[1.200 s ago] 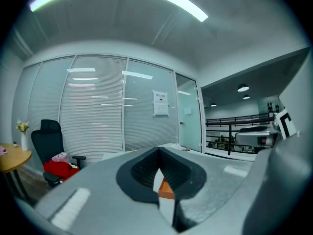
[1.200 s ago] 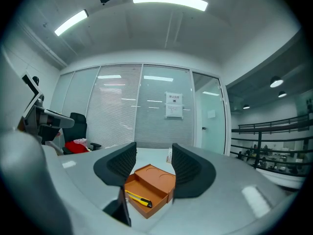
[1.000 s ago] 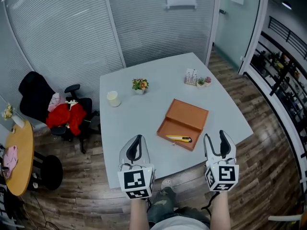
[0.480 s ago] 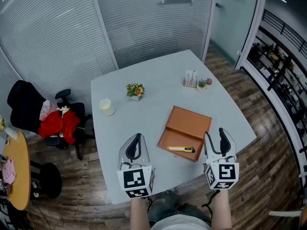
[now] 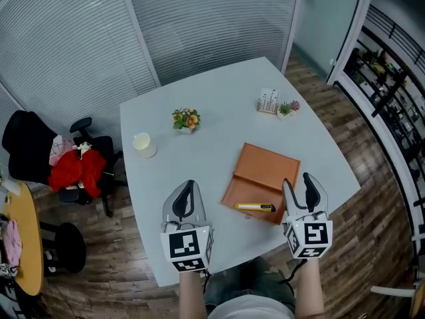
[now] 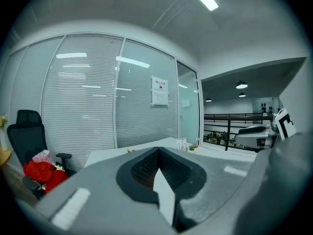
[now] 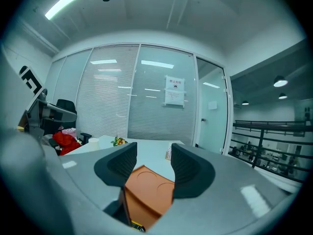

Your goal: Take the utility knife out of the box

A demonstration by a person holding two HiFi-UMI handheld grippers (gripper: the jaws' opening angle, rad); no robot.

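An open orange box [image 5: 265,171] lies on the white table [image 5: 199,158], a yellow utility knife [image 5: 254,207] resting in its near half. My right gripper [image 5: 298,183] hovers just right of the box's near corner, open and empty. Between its jaws, the right gripper view shows the orange box [image 7: 146,195], with the knife's end [image 7: 138,226] at the bottom edge. My left gripper [image 5: 188,190] hangs over the table's near edge, left of the box, jaws pressed together on nothing. In the left gripper view the left gripper [image 6: 159,166] is shut.
A white cup [image 5: 141,143] and a small flower pot [image 5: 186,119] stand at the table's far left. A card holder [image 5: 268,102] and a tiny plant [image 5: 287,108] are at the far right. An office chair with red cloth [image 5: 73,168] and a round wooden table [image 5: 20,244] are left.
The table and box have drawn nearer beneath both grippers; the box's near corner now lies beside the right gripper. Neither gripper's jaws changed.
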